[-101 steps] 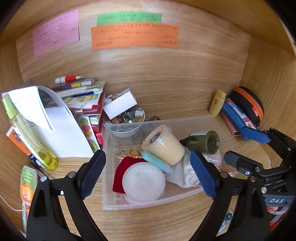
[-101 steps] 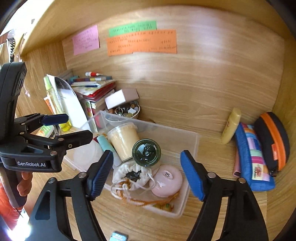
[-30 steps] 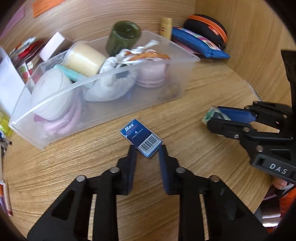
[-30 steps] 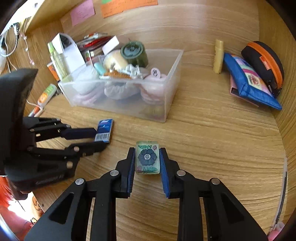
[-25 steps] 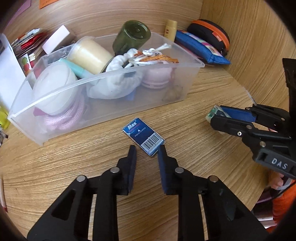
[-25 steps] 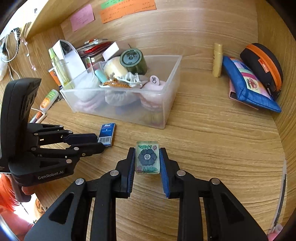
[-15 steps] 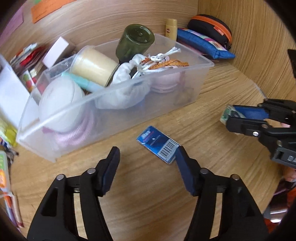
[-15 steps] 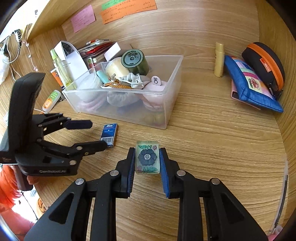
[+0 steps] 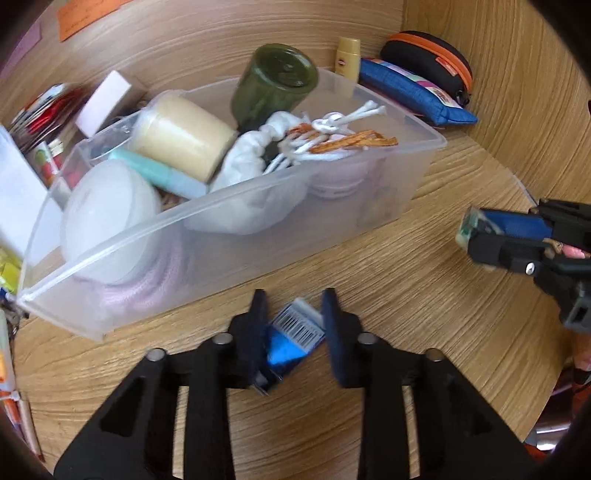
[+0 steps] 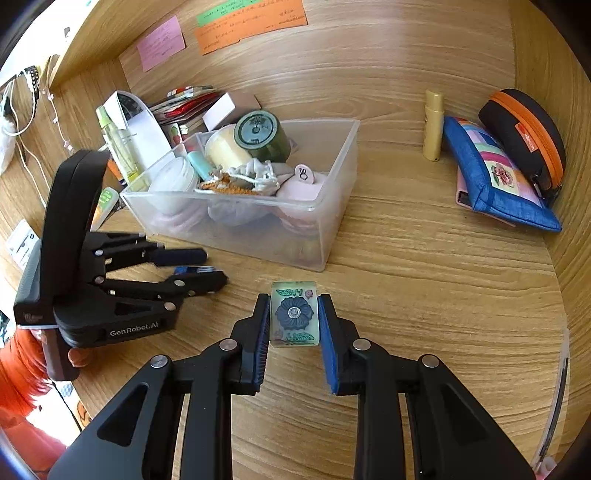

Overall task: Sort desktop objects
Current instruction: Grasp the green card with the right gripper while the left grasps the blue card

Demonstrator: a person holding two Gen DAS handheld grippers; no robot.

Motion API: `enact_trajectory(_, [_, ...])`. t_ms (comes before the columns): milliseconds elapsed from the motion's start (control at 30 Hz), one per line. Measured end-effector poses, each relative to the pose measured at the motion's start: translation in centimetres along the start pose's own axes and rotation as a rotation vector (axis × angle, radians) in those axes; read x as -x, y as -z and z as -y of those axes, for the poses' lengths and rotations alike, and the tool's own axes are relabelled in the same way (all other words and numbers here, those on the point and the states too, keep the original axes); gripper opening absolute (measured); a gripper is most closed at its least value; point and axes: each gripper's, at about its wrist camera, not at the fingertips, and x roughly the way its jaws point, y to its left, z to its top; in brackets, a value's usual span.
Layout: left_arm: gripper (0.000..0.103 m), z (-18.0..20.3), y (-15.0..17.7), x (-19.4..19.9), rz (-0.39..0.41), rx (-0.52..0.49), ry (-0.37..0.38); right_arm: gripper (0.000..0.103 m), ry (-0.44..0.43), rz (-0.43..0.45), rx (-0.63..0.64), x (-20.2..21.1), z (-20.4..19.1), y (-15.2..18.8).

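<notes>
Right gripper (image 10: 294, 320), nearest, jaws clamped on a small flower tile (image 10: 294, 314) held above the tabletop (image 10: 424, 295) near its front edge. Left gripper (image 9: 294, 325) at the front left, jaws narrowed around a blue barcode box (image 9: 293, 334); the box looks tilted between them, left pad touching, right pad maybe not quite, view is blurred. Just behind both, a clear plastic bin (image 10: 332, 206) sits mid-tabletop, packed with a green jar (image 10: 260, 134), a cream tub (image 9: 183, 138), a white drawstring pouch (image 9: 251, 166) and a pink case (image 10: 304, 184). Farther right, toward the back right corner: a yellow tube (image 10: 432, 125), a blue pouch (image 10: 495, 177), a black and orange case (image 10: 524, 133). Back left, stacked papers and books (image 10: 184, 103). Sticky notes (image 10: 251, 22) on the back wall.
</notes>
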Motion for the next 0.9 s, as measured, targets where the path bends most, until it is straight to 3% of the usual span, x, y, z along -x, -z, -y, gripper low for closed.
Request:
enact_trajectory(233, [0.023,-1.7,1.5,2.2,0.031,0.053,0.033,0.023,-0.018,0.019,-0.001,0.0,-0.6,-0.8])
enact_trajectory(300, [0.033,-2.1,1.9,3.4,0.06,0.055,0.035,0.023,-0.025,0.014,0.003,-0.2,-0.9,-1.0])
enact_trajectory(367, [0.062,-2.3,2.1,4.1,0.087,0.053,0.025,0.023,-0.03,0.011,0.007,-0.4,-1.2,-1.1])
enact_trajectory(433, [0.069,-2.4,2.6,4.6,0.097,0.037,0.015,0.023,-0.034,0.009,0.014,-0.5,-1.5,-1.2])
enact_trajectory(633, [0.068,-1.7,3.6,3.0,0.039,-0.028,-0.028,0.023,-0.042,0.025,0.02,-0.2,-2.2,-1.6])
enact_trajectory(800, [0.042,-1.8,3.2,1.9,0.011,-0.019,-0.01,0.023,-0.028,0.077,0.036,1.4,-2.6,-2.6])
enact_trajectory(833, [0.031,-1.8,3.2,1.9,0.012,-0.02,-0.01,0.023,-0.022,0.085,0.038,1.6,-2.6,-2.8])
enact_trajectory(900, [0.028,-1.8,3.2,2.0,0.02,-0.017,-0.008,0.023,-0.009,0.104,0.037,2.0,-2.5,-3.5])
